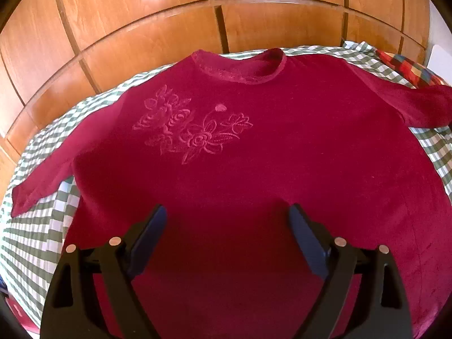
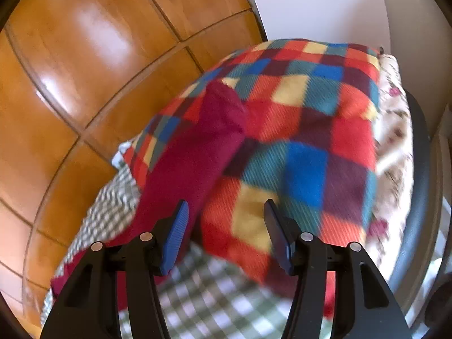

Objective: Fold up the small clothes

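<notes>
Left wrist view, nearest first: the left gripper (image 1: 227, 214) hovers over the lower front of a dark red sweater (image 1: 254, 169), its blue-padded jaws spread wide with only flat fabric showing between them and nothing grasped. The sweater lies spread face up on a green-and-white checked bedcover (image 1: 36, 226), hem toward the camera and neckline at the far side. A tone-on-tone flower embroidery (image 1: 192, 130) sits on the chest. One sleeve runs out to the lower left across the checks; the other stretches to the upper right, toward a multicoloured checked blanket (image 1: 406, 65). Behind the bed stand glossy wooden cupboard doors (image 1: 141, 22).

Right wrist view, blurred: the right gripper (image 2: 224, 217) has its jaws partly apart and released, holding nothing. Just past the left-hand pad lies the red sleeve (image 2: 197, 155), draped up onto the multicoloured blanket (image 2: 305, 147), with the checked bedcover (image 2: 212, 291) below the jaws. Farther off are a floral cloth (image 2: 395, 141) beside the blanket, a white board (image 2: 325, 8) and the wooden doors (image 2: 84, 56).
</notes>
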The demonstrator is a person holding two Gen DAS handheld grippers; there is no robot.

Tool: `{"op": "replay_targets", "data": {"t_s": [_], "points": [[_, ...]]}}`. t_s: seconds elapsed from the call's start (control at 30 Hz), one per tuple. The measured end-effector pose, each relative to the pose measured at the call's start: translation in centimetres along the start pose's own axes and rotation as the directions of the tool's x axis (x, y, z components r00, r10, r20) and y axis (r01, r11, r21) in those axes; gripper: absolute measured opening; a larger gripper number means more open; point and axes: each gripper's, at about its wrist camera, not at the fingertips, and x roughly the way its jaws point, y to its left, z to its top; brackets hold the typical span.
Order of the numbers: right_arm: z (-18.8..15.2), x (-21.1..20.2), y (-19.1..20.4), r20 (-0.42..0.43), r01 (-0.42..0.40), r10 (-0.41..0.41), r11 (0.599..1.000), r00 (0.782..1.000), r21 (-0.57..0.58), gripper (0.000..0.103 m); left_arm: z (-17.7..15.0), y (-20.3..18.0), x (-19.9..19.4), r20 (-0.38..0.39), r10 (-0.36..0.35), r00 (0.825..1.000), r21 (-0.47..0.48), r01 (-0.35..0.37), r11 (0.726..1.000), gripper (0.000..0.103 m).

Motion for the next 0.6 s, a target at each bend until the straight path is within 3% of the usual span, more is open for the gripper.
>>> {"op": "replay_targets", "data": {"t_s": [0.03, 0.07, 0.1, 0.17, 0.37, 0.5, 0.53, 0.6], "points": [[0.8, 0.9, 0.1, -0.008, 0.004, -0.004, 1.0, 1.0, 0.016, 0.052, -0.1, 0.1, 0.1, -0.003, -0.003, 1.0, -0.008, 0.003, 1.0, 0.09], [1.4, 1.6, 0.2, -0.023, 0.005, -0.004, 1.0, 1.0, 0.023, 0.036, -0.2, 0.2, 0.2, -0.005, -0.004, 1.0, -0.013, 0.004, 1.0, 0.091], [1.9, 2.5, 0.5, -0.047, 0.012, -0.011, 1.0, 0.999, 0.017, 0.03, -0.1, 0.3, 0.3, -0.008, -0.007, 1.0, -0.018, 0.007, 1.0, 0.091], [2.9, 3.1, 2.1, -0.066, 0.045, -0.047, 0.998, 0.997, -0.038, 0.008, -0.1, 0.4, 0.4, -0.011, -0.015, 1.0, -0.027, 0.015, 1.0, 0.091], [4.8, -0.4, 7.3, 0.014, 0.041, -0.039, 0.984, 0.999, -0.174, 0.006, -0.2, 0.9, 0.7, -0.013, -0.041, 0.999, -0.047, 0.04, 0.998, 0.092], [5.4, -0.2, 13.5, -0.017, 0.005, -0.011, 0.955, 1.0, -0.297, 0.006, -0.2, 1.2, 0.7, -0.013, -0.055, 0.998, -0.055, 0.054, 0.997, 0.092], [5.2, 0.4, 15.6, -0.038, -0.026, 0.015, 0.942, 0.999, -0.335, 0.006, -0.2, 1.2, 0.7, -0.013, -0.057, 0.998, -0.058, 0.056, 0.997, 0.092], [4.5, 1.2, 18.6, -0.134, -0.175, 0.133, 0.908, 0.982, -0.38, 0.019, -0.2, 1.2, 0.7, -0.013, -0.059, 0.998, -0.06, 0.059, 0.996, 0.092]]}}
